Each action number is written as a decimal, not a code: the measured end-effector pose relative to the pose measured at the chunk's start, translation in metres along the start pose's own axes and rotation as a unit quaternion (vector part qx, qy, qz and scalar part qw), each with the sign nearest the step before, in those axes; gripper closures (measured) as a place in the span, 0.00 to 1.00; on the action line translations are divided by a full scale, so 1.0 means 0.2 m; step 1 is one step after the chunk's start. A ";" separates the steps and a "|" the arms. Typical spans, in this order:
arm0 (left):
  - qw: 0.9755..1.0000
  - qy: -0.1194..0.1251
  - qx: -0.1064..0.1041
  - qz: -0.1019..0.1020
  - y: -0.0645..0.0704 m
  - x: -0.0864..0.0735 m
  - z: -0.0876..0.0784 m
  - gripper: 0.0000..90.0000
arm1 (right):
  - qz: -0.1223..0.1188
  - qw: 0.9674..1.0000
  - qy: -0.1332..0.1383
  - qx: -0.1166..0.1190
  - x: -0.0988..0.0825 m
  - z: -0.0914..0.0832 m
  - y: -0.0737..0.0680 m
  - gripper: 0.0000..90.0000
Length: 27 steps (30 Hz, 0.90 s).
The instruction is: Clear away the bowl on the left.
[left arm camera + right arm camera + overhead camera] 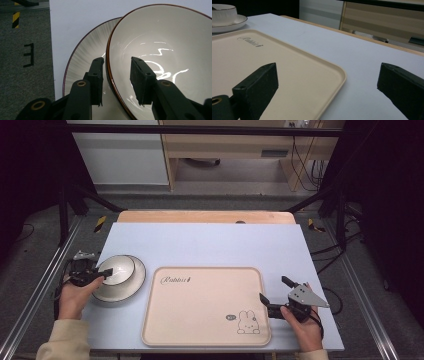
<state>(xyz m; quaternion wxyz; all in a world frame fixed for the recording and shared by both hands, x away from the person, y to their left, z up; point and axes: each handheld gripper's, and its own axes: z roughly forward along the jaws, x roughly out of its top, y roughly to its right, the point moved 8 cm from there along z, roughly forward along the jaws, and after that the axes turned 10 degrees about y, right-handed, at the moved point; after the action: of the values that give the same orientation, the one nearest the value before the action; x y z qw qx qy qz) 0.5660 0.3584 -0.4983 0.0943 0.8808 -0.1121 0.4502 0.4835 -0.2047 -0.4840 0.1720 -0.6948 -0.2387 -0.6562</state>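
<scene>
Left gripper [102, 274]: held in the person's left hand [75, 296] at the near left of the table [210, 242]. Its jaws stand apart and straddle the near rim of a white bowl [116, 270], one jaw inside, one outside. From the left gripper view [116, 78] there is a gap between each pad and the bowl [165, 52] wall, so nothing is clamped.

Bowl: directly at the left gripper's tips, sitting on a white plate [131, 287] with a dark rim line. In the left gripper view the plate [85, 53] spreads out beyond and to the outer side of the outer jaw.

Right gripper [274, 295]: held in the person's right hand [305, 322] at the near right, jaws wide apart and holding nothing. Between them in the right gripper view [327, 85] lie the corner of a tray [287, 67] and bare table [362, 67].

Tray [200, 320]: beige, rabbit drawing at one corner, script lettering at another; just beside the right gripper's inner jaw, between the two grippers.

Beyond the right gripper, across the tray: the bowl [223, 12] and plate [234, 23].

Far side: table edge, then grey floor [240, 202] and furniture [120, 152].
</scene>
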 end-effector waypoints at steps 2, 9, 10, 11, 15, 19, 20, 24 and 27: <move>1.000 -0.001 -0.003 -0.001 0.00 0.00 0.00 0.75 | 0.000 1.000 0.001 0.000 0.00 0.00 0.00 0.04; 1.000 -0.001 0.007 -0.006 -0.01 0.00 0.00 0.84 | 0.001 1.000 -0.001 0.002 0.00 0.00 0.00 0.04; 1.000 0.000 0.008 -0.006 -0.01 0.00 0.00 0.86 | 0.002 1.000 -0.001 0.002 0.00 0.00 0.00 0.04; 1.000 0.000 0.008 -0.006 -0.01 0.00 0.00 0.88 | 0.002 1.000 -0.001 0.002 0.00 0.00 0.00 0.04; 1.000 0.012 0.000 -0.028 -0.01 0.00 0.01 0.90 | -0.001 1.000 0.000 0.002 0.00 0.00 -0.01 0.04; 0.999 0.014 -0.003 -0.032 -0.01 0.00 0.00 0.91 | -0.001 1.000 -0.003 0.001 -0.01 0.01 0.00 0.04; 0.999 0.018 -0.004 -0.032 -0.01 0.01 0.00 0.91 | -0.001 1.000 -0.003 0.001 -0.01 0.01 0.00 0.04; 0.999 0.040 0.003 -0.033 -0.01 0.04 -0.04 0.92 | 0.000 1.000 0.002 0.002 0.00 0.00 -0.01 0.04; 0.998 0.050 0.022 -0.025 -0.03 0.07 -0.07 0.91 | -0.003 1.000 0.001 0.007 0.00 0.01 -0.01 0.04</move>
<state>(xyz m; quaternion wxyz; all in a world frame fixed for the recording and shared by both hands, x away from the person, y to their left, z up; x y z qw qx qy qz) 0.5649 0.3667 -0.4800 0.0916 0.8615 -0.0750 0.4938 0.4834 -0.2020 -0.4845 0.1749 -0.6924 -0.2448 -0.6558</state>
